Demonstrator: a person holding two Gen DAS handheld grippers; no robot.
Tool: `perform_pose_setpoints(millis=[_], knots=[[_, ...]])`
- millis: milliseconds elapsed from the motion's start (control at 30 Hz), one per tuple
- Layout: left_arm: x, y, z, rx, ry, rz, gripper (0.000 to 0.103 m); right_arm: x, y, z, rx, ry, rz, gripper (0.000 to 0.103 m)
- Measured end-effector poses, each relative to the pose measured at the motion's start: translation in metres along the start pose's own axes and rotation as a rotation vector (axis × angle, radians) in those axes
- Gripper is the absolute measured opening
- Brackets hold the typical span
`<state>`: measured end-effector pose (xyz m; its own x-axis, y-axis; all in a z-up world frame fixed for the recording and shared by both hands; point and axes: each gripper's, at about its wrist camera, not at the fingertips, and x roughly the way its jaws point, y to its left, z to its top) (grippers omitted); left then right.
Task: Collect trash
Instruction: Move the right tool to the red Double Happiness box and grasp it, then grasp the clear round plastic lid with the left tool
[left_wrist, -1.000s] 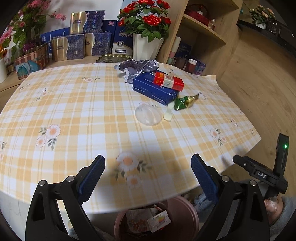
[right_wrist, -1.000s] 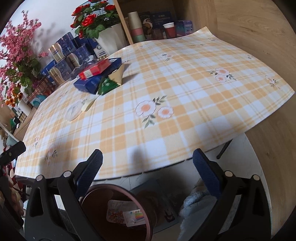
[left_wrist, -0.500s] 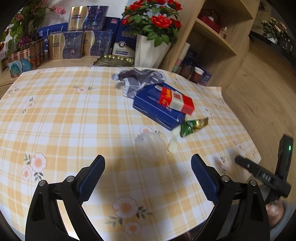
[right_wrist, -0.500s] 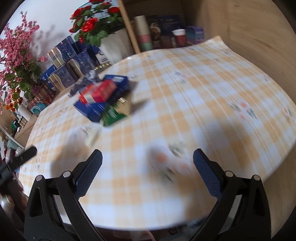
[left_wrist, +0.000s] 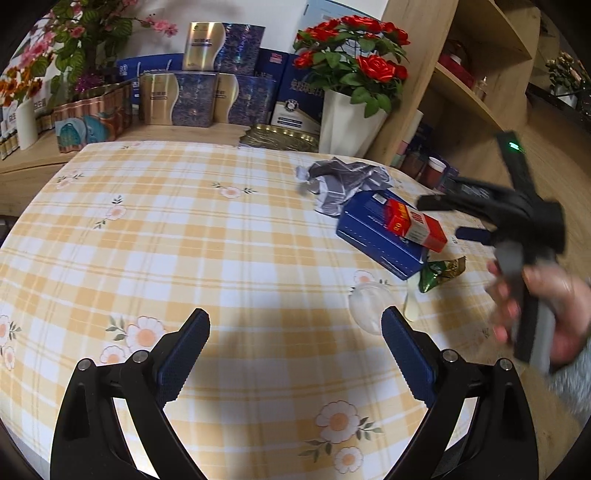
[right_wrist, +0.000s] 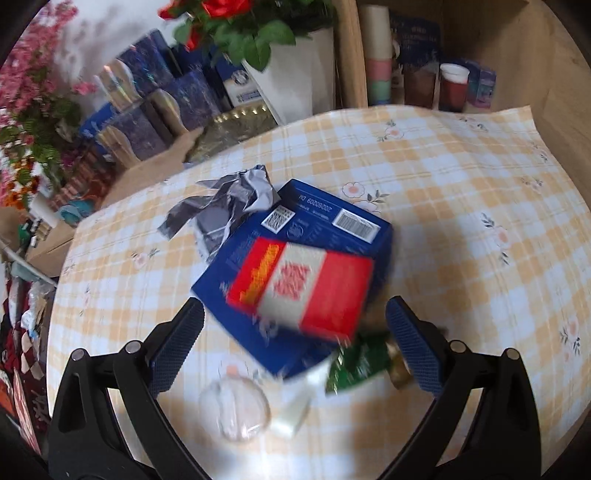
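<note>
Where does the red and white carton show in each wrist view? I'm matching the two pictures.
Left wrist: red and white carton sits right of centre, lying on the blue box.
Right wrist: carton fills the centre, blurred, just ahead of the open right claw.
Shared landmark: the crumpled grey wrapper beyond the blue box.
</note>
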<state>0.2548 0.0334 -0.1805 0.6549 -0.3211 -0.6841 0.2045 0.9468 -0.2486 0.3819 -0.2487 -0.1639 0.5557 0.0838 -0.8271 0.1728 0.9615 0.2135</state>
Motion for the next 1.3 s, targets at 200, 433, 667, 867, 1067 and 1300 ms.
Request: perform_pose_setpoints(millis=[200,433,667,867,1067,1300], knots=[[0.000,0.007,-0.005,-0.016,-0.001,-0.003,0.092,0.035,-0.001,0.018,0.101,0.094,-0.086,0.097],[0.006,0.004,-0.010,-0.012,0.021,-0.019,0.092,0.055,0.013,0.022,0.063,0.171,-0.130,0.097],[0.012,-0.011,-0.011,0.031,0.034,-0.034,0.092,0.029,0.028,0.019,-0.071,0.118,-0.064,0.092],[0.028,-0.031,-0.010,0.083,0.080,-0.045,0.092,-0.026,0.022,0.001,-0.201,-0.040,0.046,0.092],[0.059,-0.062,-0.009,0.172,0.146,-0.043,0.092,-0.079,-0.024,-0.041,-0.234,-0.192,0.084,0.092],[0.097,-0.095,-0.015,0.328,0.235,0.013,0.089,-0.114,-0.096,-0.100,-0.088,-0.248,0.106,0.092]])
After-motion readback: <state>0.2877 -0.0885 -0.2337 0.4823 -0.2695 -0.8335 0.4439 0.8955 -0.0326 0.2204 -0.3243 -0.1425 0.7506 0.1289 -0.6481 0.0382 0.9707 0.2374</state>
